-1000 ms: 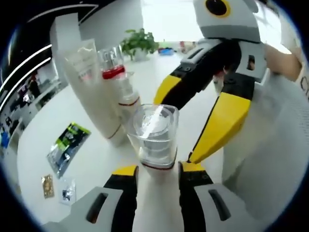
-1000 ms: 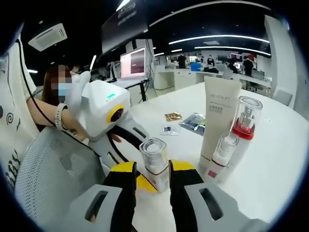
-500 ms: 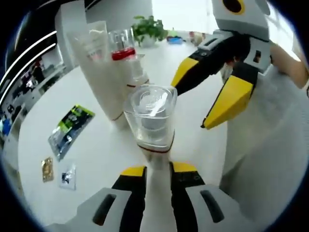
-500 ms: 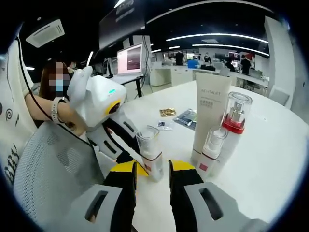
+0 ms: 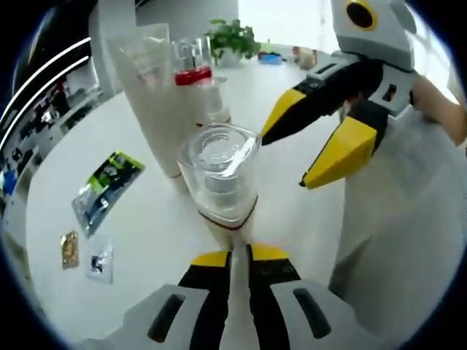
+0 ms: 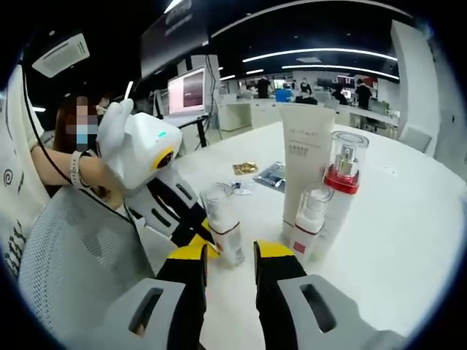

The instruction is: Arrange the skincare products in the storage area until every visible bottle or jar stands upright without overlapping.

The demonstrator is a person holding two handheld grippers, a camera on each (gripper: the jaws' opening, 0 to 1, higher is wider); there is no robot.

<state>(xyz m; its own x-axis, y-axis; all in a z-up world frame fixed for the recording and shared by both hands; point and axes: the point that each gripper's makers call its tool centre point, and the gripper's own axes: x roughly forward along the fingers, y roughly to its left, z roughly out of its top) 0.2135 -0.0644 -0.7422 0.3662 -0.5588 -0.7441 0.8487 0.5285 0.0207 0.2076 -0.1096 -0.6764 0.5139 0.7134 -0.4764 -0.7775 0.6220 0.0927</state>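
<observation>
A small white pump bottle with a clear cap (image 5: 219, 171) stands upright on the white table (image 5: 146, 240). Its base sits just ahead of my left gripper (image 5: 239, 257), whose jaws are almost together with nothing between them. My right gripper (image 5: 283, 162) comes in from the right, open and clear of the bottle. In the right gripper view the same bottle (image 6: 222, 230) stands just beyond my open right gripper (image 6: 232, 254), and the left gripper (image 6: 203, 244) has its tips by the bottle's base. Behind stand a tall white tube (image 6: 306, 157), a red-collared pump bottle (image 6: 341, 182) and a smaller pump bottle (image 6: 310, 219), all upright.
Flat sachets (image 5: 106, 189) lie on the table to the left, with smaller ones (image 5: 69, 248) nearby. A potted plant (image 5: 233, 40) stands at the far edge. A white mesh chair (image 6: 73, 262) and a person (image 6: 80, 168) are beside the table.
My left jaws have closed from wide around the bottle's base to nearly together. My right gripper has drawn back from the bottle, which stays standing.
</observation>
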